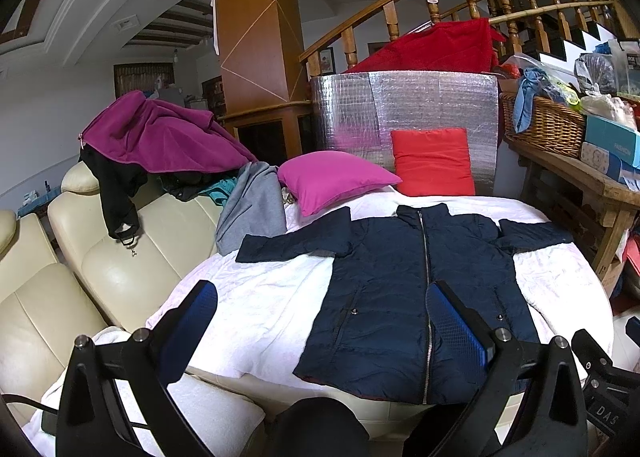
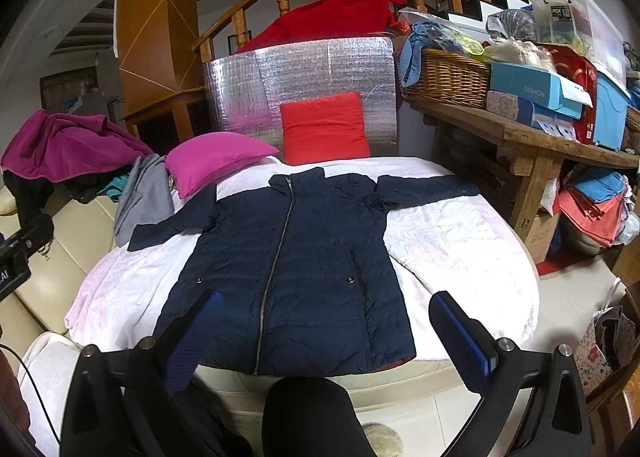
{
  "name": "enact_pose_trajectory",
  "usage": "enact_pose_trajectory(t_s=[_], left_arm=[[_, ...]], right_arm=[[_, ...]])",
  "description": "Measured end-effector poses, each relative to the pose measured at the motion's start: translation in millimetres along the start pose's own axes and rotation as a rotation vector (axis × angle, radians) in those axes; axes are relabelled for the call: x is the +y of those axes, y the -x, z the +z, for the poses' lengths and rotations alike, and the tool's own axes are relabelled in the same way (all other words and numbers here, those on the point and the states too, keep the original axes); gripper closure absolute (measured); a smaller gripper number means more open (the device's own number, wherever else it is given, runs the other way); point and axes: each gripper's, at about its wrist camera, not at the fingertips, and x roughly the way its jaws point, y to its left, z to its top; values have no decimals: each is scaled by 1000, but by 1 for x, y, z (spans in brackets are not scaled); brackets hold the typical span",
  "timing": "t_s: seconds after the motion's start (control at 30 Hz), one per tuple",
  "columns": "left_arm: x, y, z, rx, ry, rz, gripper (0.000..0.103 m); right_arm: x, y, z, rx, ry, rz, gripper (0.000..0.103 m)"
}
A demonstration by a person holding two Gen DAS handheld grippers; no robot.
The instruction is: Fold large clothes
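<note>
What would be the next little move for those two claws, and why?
Probably reach out to a sleeve. The navy jacket lies flat and zipped on the white cover, sleeves spread sideways, nothing folded yet. Both the left claw and the right claw are open and empty, short of it; the right sleeve seems a fair start.

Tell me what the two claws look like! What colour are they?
Both look alike. The left claw and the right claw each have two flat blue fingers with a bumpy grid pattern, fixed on black arms with round silver bolts. A thin black cable trails at the side. White letters mark the black body of each.
</note>
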Motion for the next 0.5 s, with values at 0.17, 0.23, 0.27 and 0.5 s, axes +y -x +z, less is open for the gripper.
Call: enact_pose_trajectory(t_s=[0.17,0.23,0.27,0.5], left_arm=[[1,-1,-1,2,1,0,0],[0,-2,0,3,-1,3,0],[1,-3,0,4,0,3,0],[-3,-8,3,11,-8,9,0]], right_arm=[[-1,-1,1,3,-5,1,0],[-2,-1,1,2,-5,0,0],[-2,-2,2,3,-6,1,0],[-8,-6,9,4,-14,-5,0]])
